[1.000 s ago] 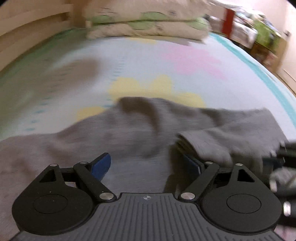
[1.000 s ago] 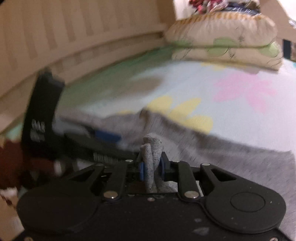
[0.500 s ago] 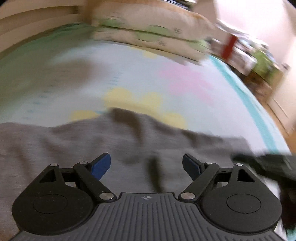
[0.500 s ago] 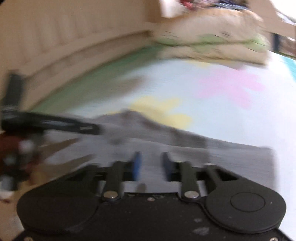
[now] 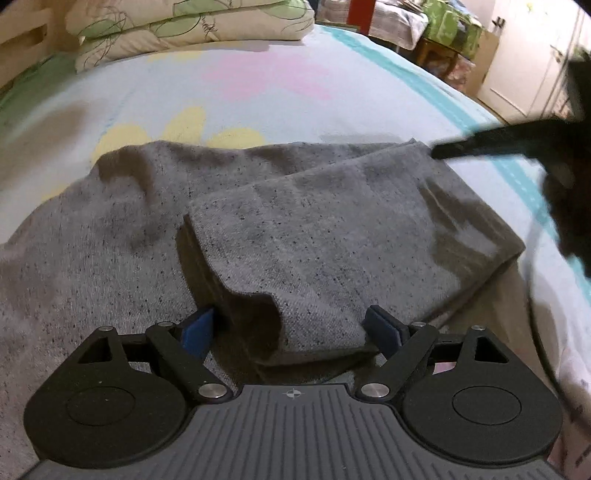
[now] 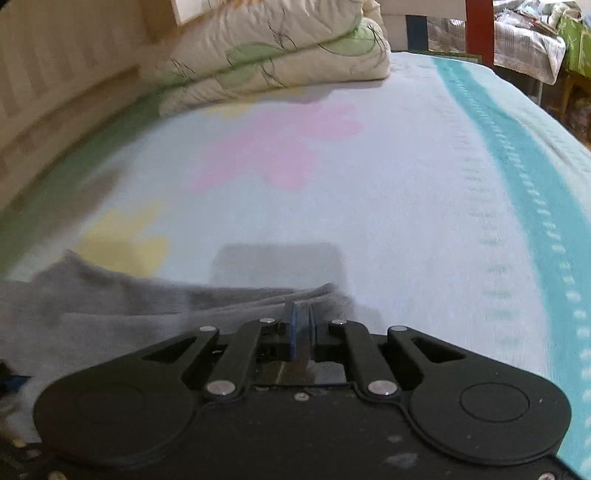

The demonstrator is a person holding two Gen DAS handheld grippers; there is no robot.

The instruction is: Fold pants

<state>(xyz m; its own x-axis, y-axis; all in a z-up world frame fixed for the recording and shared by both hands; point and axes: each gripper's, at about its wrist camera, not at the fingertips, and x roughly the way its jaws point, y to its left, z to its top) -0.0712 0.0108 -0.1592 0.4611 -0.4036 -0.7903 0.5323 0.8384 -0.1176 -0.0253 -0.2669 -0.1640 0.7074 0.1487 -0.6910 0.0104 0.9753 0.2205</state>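
Left gripper: jaws spread wide, hovering low over the near edge of the gray pants; a folded lip of fabric sits between the blue pads, but neither pad presses on it, so nothing is held. Right gripper: jaws have just been closing and are now pinched together at the far corner of the pants; a thin edge of gray cloth appears to run up between the pads, though blur makes a true grip hard to confirm. In the left wrist view its dark finger reaches in from the right and meets that same far corner. Pants lie on the bed sheet, near the edge of the bed closest to the cameras, well short of the folded quilt at the head of the bed. One section is already doubled over onto the rest, its fold edge raised and loose. Long axis runs left to right across the left wrist view, with the doubled end toward the right; waist versus cuffs cannot be told. Judgement: soft, light knit, limp and draping, not slippery, not fragile; it will sag and crease if lifted by one point. Best hold is at corners or along a hem, both grippers together, pinching all layers.
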